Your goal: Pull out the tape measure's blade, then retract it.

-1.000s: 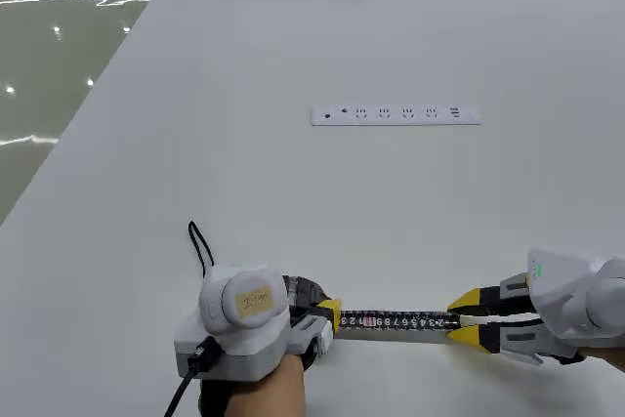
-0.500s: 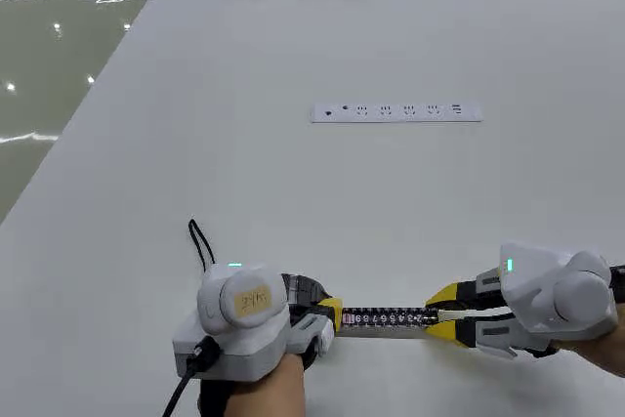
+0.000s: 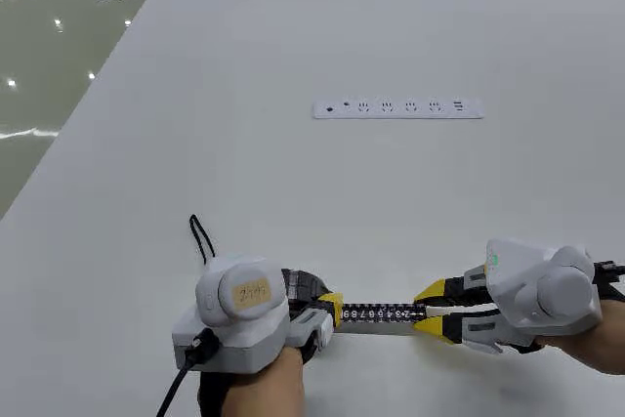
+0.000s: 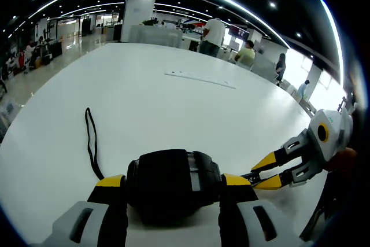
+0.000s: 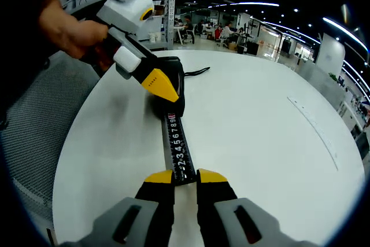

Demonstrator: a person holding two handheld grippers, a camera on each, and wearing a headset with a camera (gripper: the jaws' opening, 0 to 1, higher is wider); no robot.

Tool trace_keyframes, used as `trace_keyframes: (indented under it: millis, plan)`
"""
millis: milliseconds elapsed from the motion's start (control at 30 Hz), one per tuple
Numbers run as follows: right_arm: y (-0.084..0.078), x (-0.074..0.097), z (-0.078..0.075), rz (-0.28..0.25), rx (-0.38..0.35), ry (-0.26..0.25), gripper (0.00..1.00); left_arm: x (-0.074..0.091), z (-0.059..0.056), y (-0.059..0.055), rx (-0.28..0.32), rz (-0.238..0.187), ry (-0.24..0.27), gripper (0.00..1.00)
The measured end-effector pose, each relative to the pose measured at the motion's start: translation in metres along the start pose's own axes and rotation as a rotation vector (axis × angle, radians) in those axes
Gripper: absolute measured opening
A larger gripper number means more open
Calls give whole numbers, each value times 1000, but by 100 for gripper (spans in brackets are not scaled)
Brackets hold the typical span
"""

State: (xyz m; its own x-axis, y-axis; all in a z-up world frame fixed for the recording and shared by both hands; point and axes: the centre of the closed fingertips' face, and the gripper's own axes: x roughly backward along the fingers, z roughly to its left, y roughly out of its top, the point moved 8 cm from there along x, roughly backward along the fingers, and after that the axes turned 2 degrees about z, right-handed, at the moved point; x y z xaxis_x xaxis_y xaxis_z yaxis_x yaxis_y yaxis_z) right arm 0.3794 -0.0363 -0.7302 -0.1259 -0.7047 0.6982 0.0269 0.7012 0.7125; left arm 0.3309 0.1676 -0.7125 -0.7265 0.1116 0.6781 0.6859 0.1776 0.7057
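— Where did we have the tape measure?
— Low on the white table, about 6 o'clock in the head view. Its black case was clamped side to side between the jaws of the left gripper. A short run of blade was out, pointing to 3 o'clock from the case.
— And the far end?
— The right gripper had its yellow tips drawn in on the blade's free end, pinching it across its width, as far as we could tell.
— How did we expect it to handle?
— We judged the case hard, compact and fairly weighty, so a firm squeeze on its flat sides suited it. The blade looked thin, springy and slick. We reckoned the spring would tug it back, so the hook end was the place to hold, and to ease in rather than release.
— Anything near?
— The case's black strap lay at 10 o'clock from it, and a power strip sat well apart at 12 o'clock.
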Motion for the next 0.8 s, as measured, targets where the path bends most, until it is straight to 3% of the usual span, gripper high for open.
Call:
trace_keyframes:
  millis: [800]
  plan:
    - [12, -12, 3, -9, -12, 13, 13, 0, 1, 1, 7, 3, -7, 61]
